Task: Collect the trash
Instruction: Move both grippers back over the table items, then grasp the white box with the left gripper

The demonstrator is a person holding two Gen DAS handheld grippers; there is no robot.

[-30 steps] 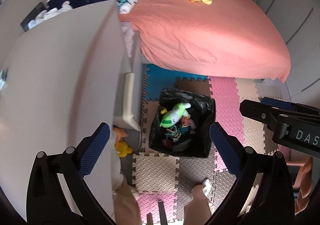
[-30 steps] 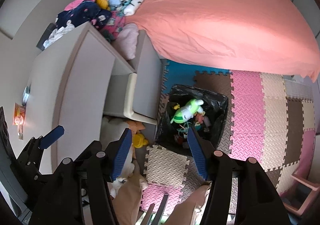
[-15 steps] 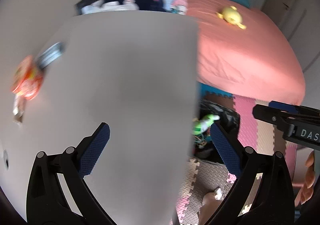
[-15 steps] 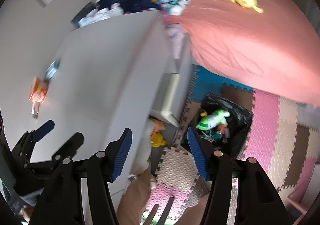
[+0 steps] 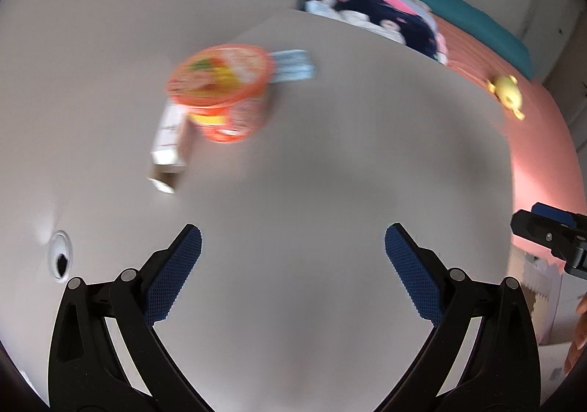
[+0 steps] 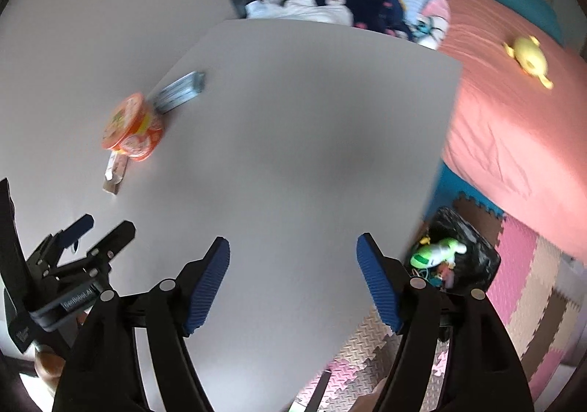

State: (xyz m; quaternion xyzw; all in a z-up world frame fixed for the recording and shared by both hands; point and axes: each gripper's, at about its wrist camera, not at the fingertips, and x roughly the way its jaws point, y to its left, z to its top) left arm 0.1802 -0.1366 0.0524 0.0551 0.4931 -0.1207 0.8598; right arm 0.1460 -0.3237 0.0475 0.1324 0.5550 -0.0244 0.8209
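Note:
An orange instant-noodle cup (image 5: 222, 93) stands on the white table (image 5: 330, 173), far left; it also shows in the right wrist view (image 6: 132, 133). A small white carton (image 5: 169, 140) lies in front of it and a light blue packet (image 5: 293, 64) behind it. My left gripper (image 5: 292, 278) is open and empty, above the table, short of the cup. My right gripper (image 6: 292, 285) is open and empty over the table's near right part. A black-lined trash bin (image 6: 458, 250) with a green toy in it stands on the floor to the right.
A bed with a salmon cover (image 6: 513, 89) and a yellow plush (image 6: 528, 54) lies at the right. Clothes (image 6: 345, 4) are piled behind the table. Foam puzzle mats (image 6: 524, 287) cover the floor. A round cable hole (image 5: 59, 259) is in the table at left.
Both grippers have swung left from the trash bin to over the table. The noodle cup, carton and packet have come into view and nearer. Both stay open.

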